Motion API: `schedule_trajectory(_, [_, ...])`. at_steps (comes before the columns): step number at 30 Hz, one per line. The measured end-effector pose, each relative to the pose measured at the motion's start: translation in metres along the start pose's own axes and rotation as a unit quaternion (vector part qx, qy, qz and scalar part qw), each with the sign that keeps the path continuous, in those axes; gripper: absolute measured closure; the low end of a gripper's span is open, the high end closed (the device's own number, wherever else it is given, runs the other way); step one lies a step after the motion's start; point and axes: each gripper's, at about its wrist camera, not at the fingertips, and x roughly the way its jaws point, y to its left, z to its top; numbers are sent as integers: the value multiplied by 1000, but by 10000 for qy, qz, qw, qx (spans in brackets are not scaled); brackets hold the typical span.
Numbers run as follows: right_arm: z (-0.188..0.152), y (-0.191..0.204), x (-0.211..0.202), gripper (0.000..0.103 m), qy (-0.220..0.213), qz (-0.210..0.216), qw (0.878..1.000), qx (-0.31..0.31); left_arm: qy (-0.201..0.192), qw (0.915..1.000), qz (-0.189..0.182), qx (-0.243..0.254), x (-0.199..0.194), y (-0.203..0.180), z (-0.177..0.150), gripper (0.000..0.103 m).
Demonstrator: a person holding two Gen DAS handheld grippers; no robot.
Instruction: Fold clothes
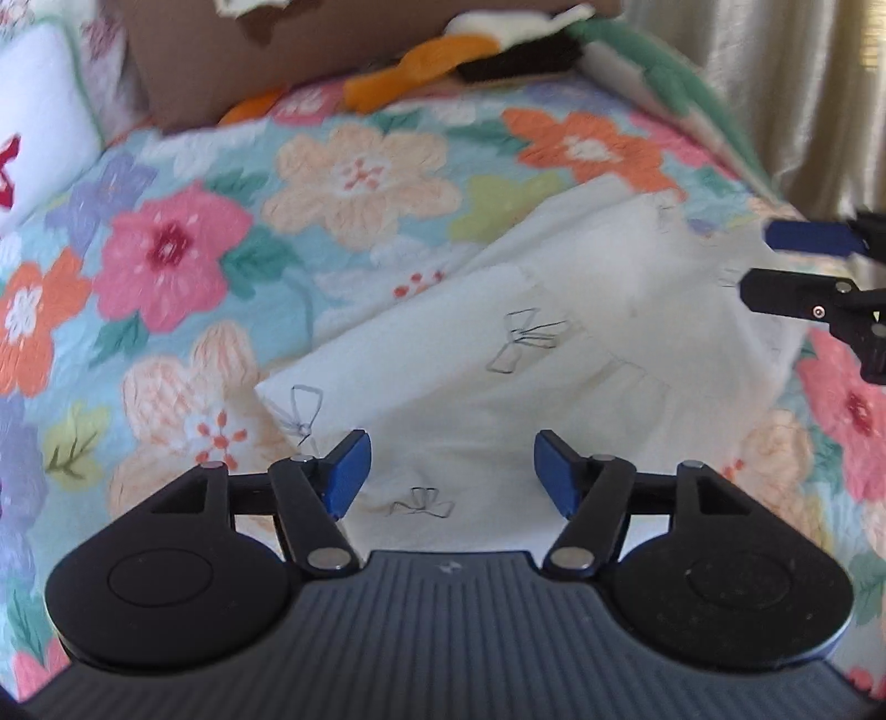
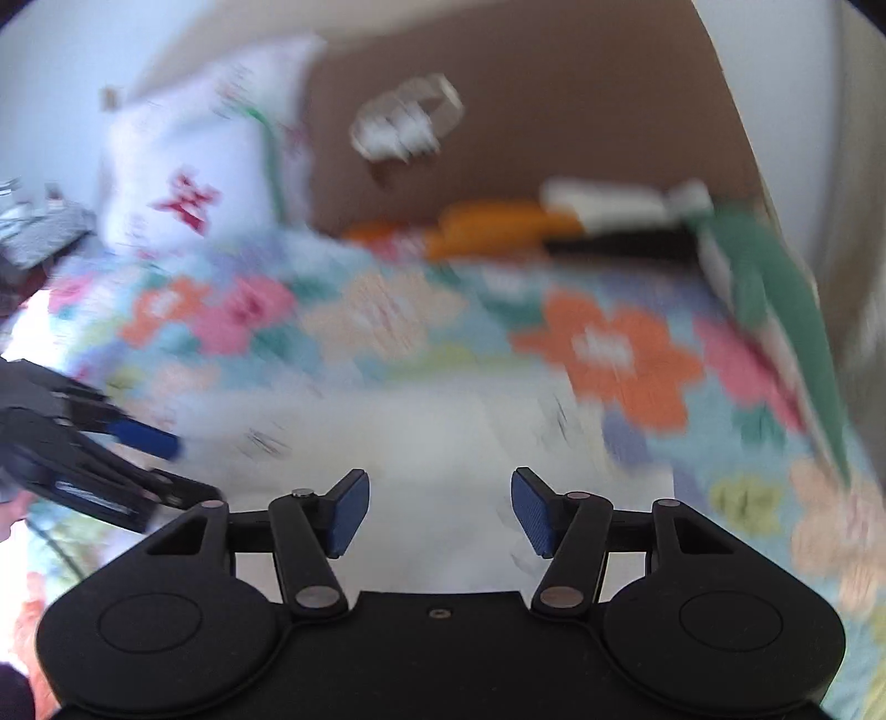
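I have both grippers hanging over the white garment point(image 1: 554, 354), which lies folded into a rough oblong on the flowered bedspread point(image 1: 354, 177), running from near left to far right across the bed. My left gripper point(image 1: 451, 473) stands with its jaws apart and nothing between the blue pads point(image 1: 346, 476); the cloth lies below them, not pinched. My right gripper point(image 2: 440, 512) is likewise spread wide and empty above the same cloth; its view is smeared, so I cannot read the far edge well. From the left wrist view that right gripper shows at the right edge, over the garment's far right end.

I judge a fold is done and let go, and the hands are between grips. Next I would need to choose two new points on one edge, lower both sets of jaws onto the top layers, and close on the layers together. Other clothes point(image 1: 443, 50) are heaped at the far side against a brown board point(image 1: 310, 50), with a white pillow point(image 1: 44, 111) at far left.
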Motion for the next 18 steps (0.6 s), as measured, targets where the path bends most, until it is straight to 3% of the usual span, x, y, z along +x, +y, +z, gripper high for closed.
schedule_trajectory(2, [0,22,-5,33,-6,44,9954,-953,88,9999,-61,94,3,-3,0,36])
schedule_trajectory(4, [-12,41,0,33,250,87,9826,-1836,203,9998,53,11,9,-2,0,36])
schedule_trajectory(7, [-36,66,14,35,823,124,9502,-3002,217,9992,-88,-330,14,8,-3,36])
schedule_trajectory(9, [-53,80,24,35,1028,-237,9209,-3753,252,9973,-230,-655,18,19,-6,36])
schedule_trajectory(13, [-75,94,41,34,860,-868,8814,-4563,269,9924,-482,-1102,23,36,-12,36])
schedule_trajectory(18, [-58,80,67,32,408,-985,9176,-3830,240,9918,-510,-1149,24,37,-13,36])
